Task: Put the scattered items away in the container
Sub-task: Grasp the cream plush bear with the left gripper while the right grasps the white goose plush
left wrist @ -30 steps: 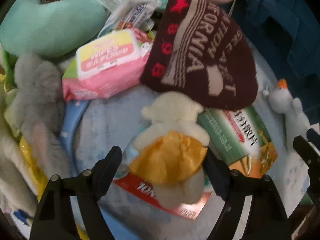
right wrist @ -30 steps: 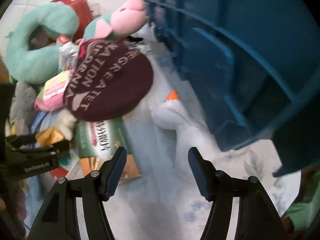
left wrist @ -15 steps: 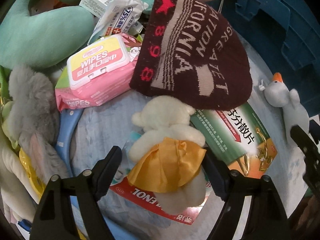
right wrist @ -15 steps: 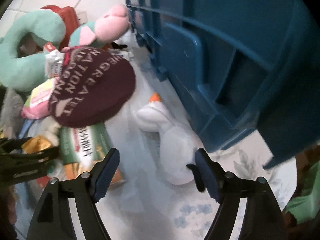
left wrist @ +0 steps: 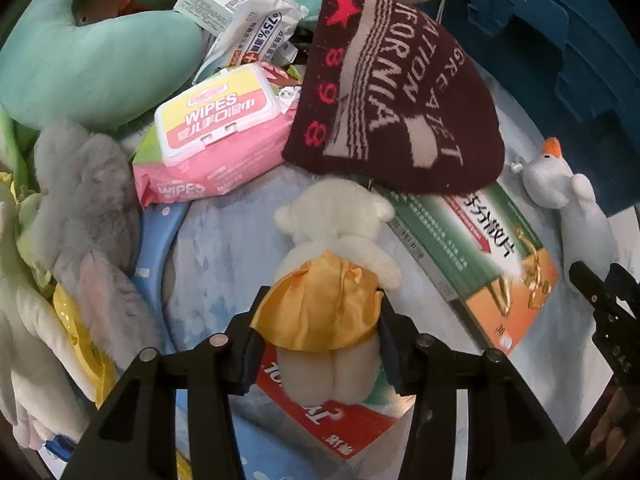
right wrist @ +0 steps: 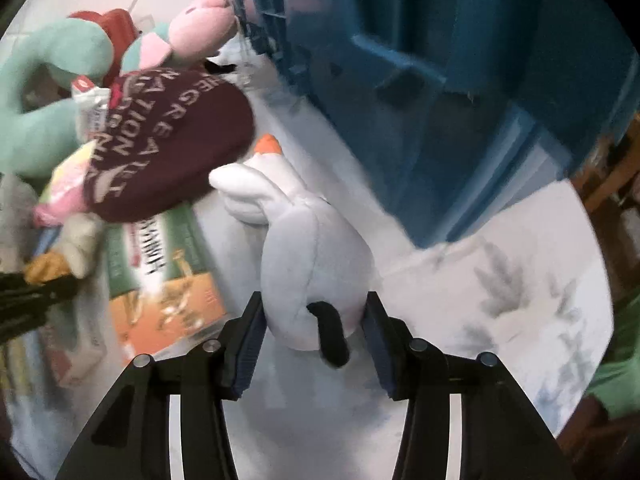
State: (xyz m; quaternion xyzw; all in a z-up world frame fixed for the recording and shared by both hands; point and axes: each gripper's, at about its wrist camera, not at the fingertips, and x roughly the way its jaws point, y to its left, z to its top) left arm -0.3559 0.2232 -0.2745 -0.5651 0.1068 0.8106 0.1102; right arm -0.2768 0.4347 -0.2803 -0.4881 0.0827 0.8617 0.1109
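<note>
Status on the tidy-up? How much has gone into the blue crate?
Nothing visibly binned. In hand: left tongs closing around the cream teddy, right tongs closing around the white goose plush. Left on the cloth: maroon beanie, wipes pack, medicine box. Blue crate interior hidden.

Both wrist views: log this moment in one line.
left hand-held gripper: closing on bear | right hand-held gripper: closing on goose | crate: beside goose

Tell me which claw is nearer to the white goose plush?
Right. The right claw is closing around the goose plush; the left claw is closing around the white bear, beside it.
</note>
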